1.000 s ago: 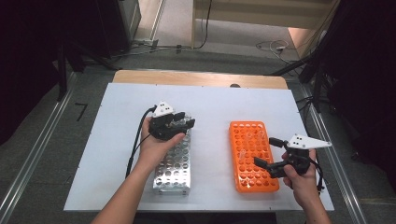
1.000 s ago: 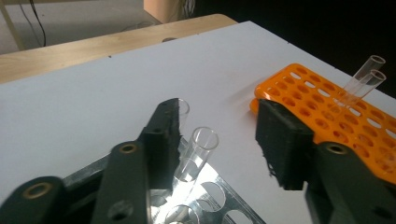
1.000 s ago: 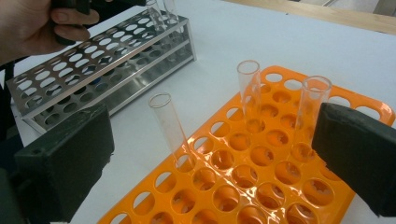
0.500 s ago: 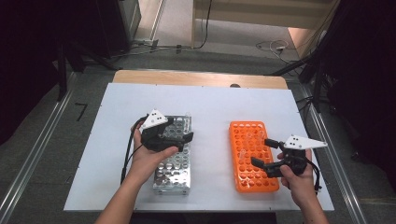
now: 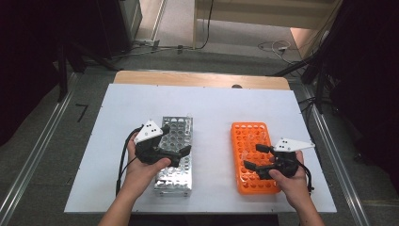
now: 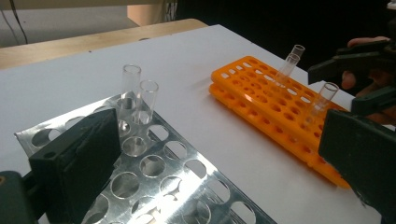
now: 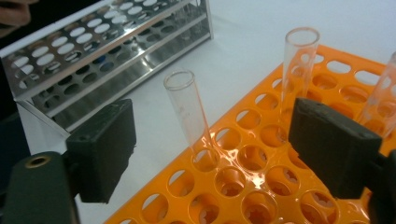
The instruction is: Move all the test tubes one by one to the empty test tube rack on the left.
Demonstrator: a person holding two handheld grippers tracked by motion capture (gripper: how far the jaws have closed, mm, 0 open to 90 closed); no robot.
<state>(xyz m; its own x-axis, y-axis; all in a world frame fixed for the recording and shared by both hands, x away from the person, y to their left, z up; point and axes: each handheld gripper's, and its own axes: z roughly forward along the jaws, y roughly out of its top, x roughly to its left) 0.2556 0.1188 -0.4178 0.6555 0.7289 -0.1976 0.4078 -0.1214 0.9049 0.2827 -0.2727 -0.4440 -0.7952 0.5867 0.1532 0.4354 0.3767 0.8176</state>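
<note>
High view: left gripper [image 5: 181,151] is drawing back along the metal rack [image 5: 174,157], jaws wide and empty, two tubes [image 6: 139,95] standing seated. Right gripper [image 5: 251,157] is spreading wide around the next tube [image 7: 189,109] in the orange rack [image 5: 251,157].

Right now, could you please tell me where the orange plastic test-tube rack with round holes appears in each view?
High view: the orange plastic test-tube rack lies right of centre on the white table, under the right gripper.
Left gripper view: it runs across the upper right.
Right gripper view: it fills the lower right.
Shared landmark: the silver metal rack, also seen at and.
</note>
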